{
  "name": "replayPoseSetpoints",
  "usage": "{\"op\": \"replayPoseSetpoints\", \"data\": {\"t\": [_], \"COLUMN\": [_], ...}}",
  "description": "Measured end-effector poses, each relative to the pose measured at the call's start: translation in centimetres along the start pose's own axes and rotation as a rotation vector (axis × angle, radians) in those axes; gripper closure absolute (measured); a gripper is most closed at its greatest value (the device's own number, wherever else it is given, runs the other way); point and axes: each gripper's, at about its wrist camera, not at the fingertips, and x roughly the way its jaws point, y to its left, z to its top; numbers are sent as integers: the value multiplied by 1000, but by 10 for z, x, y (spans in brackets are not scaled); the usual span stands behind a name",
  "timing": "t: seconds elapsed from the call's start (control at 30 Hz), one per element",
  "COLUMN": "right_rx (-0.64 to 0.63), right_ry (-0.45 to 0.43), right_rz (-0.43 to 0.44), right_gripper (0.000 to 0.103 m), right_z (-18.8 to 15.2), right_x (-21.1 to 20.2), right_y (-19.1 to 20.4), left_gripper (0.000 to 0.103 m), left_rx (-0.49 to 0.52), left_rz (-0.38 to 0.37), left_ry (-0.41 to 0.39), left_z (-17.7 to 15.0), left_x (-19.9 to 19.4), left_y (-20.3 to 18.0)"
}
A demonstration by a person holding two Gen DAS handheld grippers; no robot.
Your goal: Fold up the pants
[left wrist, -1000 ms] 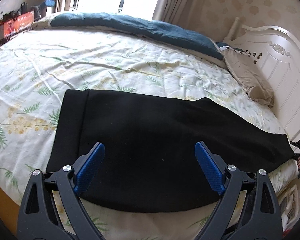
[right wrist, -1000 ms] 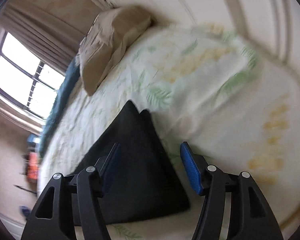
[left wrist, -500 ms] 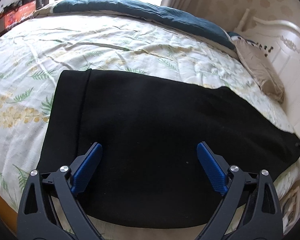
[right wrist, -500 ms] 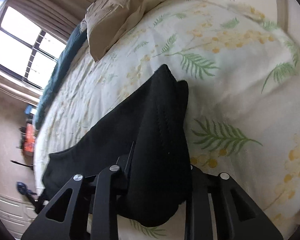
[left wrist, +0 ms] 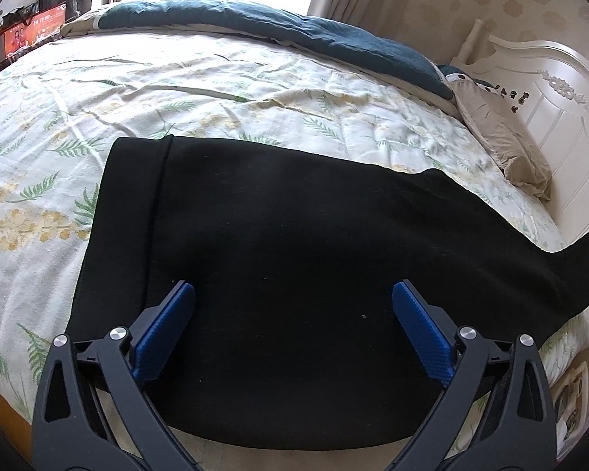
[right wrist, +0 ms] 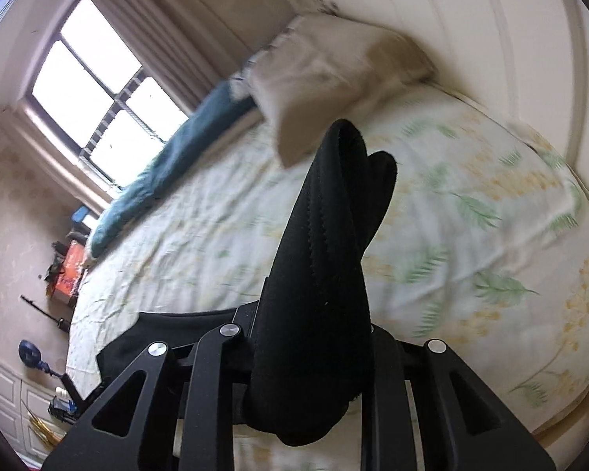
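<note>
Left claw is spread wide and still widening, nothing pinched, just hanging over the black pants. Right claw is pinched tight on one end of the pants, bunched soft knit poking up. Pants run long-ways left to right across the leaf-print bed, tan pillow beyond them.

text: none legible; red box | print too small to read
</note>
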Motion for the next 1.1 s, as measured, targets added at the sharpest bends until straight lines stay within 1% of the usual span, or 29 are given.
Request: {"op": "replayPoseSetpoints", "data": {"t": [0.13, 0.23, 0.3, 0.4, 0.47, 0.6, 0.83, 0.97, 1.1], "right_rx": [-77, -130, -172, -220, -246, -274, -318, -413, -504], "right_ry": [-16, -2, 22, 67, 106, 171, 256, 271, 265], "right_rz": [66, 107, 134, 150, 140, 131, 106, 32, -34], "right_gripper": [81, 81, 81, 81, 81, 81, 81, 81, 81], "right_z": [-7, -17, -28, -45, -60, -90, -138, -161, -177], "right_x": [4, 18, 34, 62, 85, 123, 170, 185, 189], "right_y": [52, 91, 117, 147, 165, 187, 215, 230, 241], "left_gripper": [3, 3, 3, 3, 3, 3, 3, 3, 3], "left_rx": [-10, -12, -12, -16, -15, -12, -7, 8, 14], "left_rz": [-10, -21, -25, -32, -35, -37, -39, -34, -28], "left_ry": [-2, -6, -7, -10, -11, -11, -12, -12, -14], "left_z": [0, 0, 0, 0, 0, -1, -1, -2, -3], "left_x": [-1, -2, -2, -3, -3, -3, -4, -4, -4], "left_y": [1, 3, 3, 4, 4, 4, 3, 1, 0]}}
